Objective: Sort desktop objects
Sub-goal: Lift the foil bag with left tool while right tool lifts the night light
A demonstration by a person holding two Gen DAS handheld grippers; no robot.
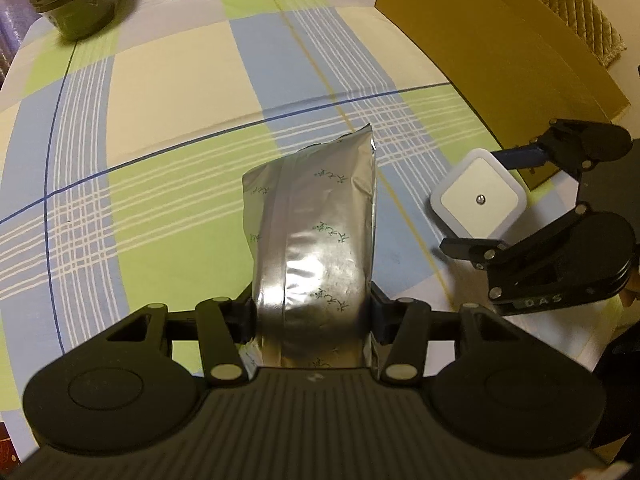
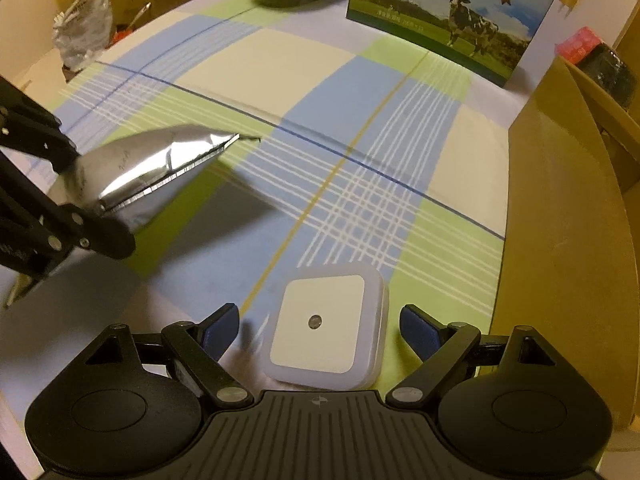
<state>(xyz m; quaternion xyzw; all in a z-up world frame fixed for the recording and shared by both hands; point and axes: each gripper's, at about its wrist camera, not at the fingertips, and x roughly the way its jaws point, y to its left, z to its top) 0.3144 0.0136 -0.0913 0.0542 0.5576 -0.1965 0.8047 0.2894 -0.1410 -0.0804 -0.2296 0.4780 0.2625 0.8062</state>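
Observation:
A silver foil pouch (image 1: 316,232) sticks forward from my left gripper (image 1: 312,316), which is shut on its near end and holds it above the checked tablecloth (image 1: 160,100). The right wrist view shows the same pouch (image 2: 160,164) lifted at the left, held by the left gripper (image 2: 88,192). A white square night light (image 2: 324,324) with a small round sensor lies on the cloth between the fingers of my right gripper (image 2: 320,314). That gripper is open, with a gap on each side of the light. In the left wrist view the night light (image 1: 478,200) and right gripper (image 1: 470,200) are at the right.
An open cardboard box (image 2: 560,240) stands along the right edge, its wall (image 1: 500,60) close to the right gripper. At the far side are a milk carton (image 2: 448,20) and a dark bowl wrapped in plastic (image 1: 76,4). A crumpled plastic bag (image 2: 84,20) lies beyond the table's left.

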